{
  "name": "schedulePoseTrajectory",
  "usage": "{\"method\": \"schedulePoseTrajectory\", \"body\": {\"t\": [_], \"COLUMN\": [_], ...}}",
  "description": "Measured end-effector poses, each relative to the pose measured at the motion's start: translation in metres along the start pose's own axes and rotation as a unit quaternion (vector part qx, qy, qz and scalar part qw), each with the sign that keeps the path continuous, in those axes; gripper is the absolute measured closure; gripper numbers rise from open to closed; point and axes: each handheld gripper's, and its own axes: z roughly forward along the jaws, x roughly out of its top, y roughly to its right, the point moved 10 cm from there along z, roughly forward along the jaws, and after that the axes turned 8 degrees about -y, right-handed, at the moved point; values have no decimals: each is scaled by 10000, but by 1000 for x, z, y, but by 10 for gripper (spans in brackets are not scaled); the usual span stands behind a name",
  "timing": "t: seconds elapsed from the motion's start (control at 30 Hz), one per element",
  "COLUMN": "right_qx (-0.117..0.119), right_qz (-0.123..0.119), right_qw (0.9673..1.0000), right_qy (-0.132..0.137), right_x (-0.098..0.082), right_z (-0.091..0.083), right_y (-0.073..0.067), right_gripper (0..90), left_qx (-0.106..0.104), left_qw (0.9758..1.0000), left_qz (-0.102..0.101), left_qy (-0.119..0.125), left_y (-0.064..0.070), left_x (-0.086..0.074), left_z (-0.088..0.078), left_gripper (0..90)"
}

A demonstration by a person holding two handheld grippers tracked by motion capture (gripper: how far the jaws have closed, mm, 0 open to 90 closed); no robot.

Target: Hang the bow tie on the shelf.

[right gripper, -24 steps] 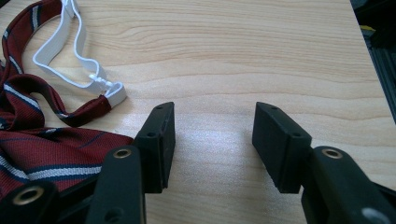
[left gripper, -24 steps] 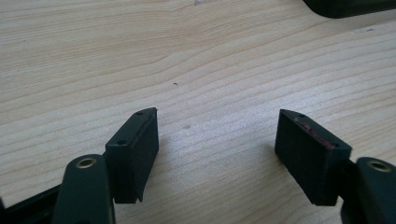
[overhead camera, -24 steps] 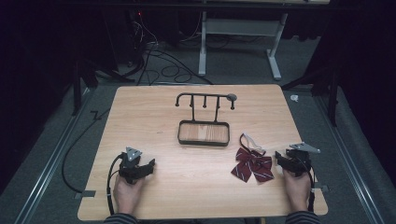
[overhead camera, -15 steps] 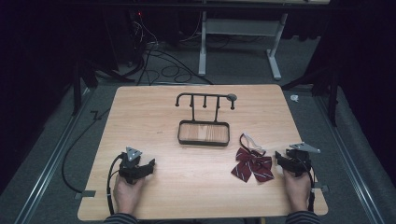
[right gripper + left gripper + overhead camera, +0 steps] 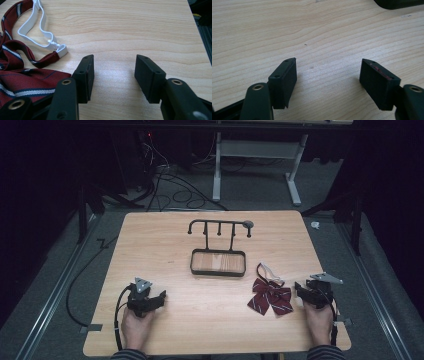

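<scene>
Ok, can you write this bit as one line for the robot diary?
left gripper: open, empty, on table | right gripper: open, empty, beside bow tie | rack: untouched

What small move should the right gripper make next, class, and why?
Probably shift the right gripper sideways toward the bow tie and close on its fabric. Its jaws stand open over bare table, the tie lies just beside them, untouched, and the hook rack stands empty behind.
</scene>
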Motion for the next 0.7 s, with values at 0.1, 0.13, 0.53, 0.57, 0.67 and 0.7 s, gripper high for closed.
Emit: {"method": "schedulePoseTrajectory", "body": {"t": [0.1, 0.13, 0.53, 0.57, 0.67, 0.7], "right_qx": [6, 12, 20, 12, 4, -3], "right_qz": [-1, -8, -40, -31, -47, -62], "right_qw": [10000, 10000, 10000, 10000, 10000, 10000], "right_qy": [-1, -3, 16, 14, 24, 27], "right_x": [0, 0, 0, 0, 0, 0], "right_z": [0, 0, 0, 0, 0, 0], "right_y": [0, 0, -1, 0, 0, 0], "right_gripper": [518, 518, 537, 543, 551, 557], "left_qx": [-9, -10, -13, -15, -18, -24], "left_qw": [10000, 10000, 10000, 10000, 10000, 10000], "left_qz": [17, 18, 22, 22, 15, 15], "left_qy": [-4, -4, -10, -10, -7, -7], "left_y": [0, 0, 0, 0, 0, 0], "left_x": [0, 0, 0, 0, 0, 0], "left_z": [0, 0, 0, 0, 0, 0], "left_gripper": [303, 301, 300, 300, 300, 300]}}
